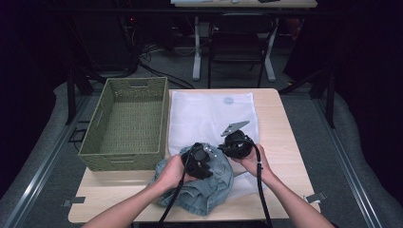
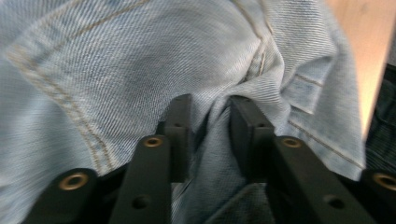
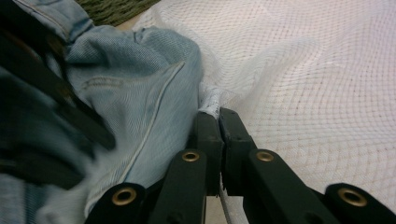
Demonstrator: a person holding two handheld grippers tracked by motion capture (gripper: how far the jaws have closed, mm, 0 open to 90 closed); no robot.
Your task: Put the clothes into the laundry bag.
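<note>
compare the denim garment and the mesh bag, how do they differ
The light blue denim garment is opaque and crumpled in a heap; the white mesh laundry bag is see-through netting, spread mostly flat. The left gripper pinches a denim fold; the right gripper clamps the bag's edge. Both are soft fabric on the wooden table.

Your left tool [image 2: 210, 126] bites into the jeans [image 2: 140, 65], a pale blue denim cloth with a fine diagonal weave, matt, and raised tan stitching along the seams. Your right tool [image 3: 218, 122], matt black plastic like the other with 2 brass-coloured rivets near its tips, pinches the laundry bag [image 3: 317, 84], a thin white mesh with an open net texture. The worktop [image 1: 280, 123] looks like smooth light wood with a dull sheen, and the basket [image 1: 124, 159] is rough olive-green woven material.
</note>
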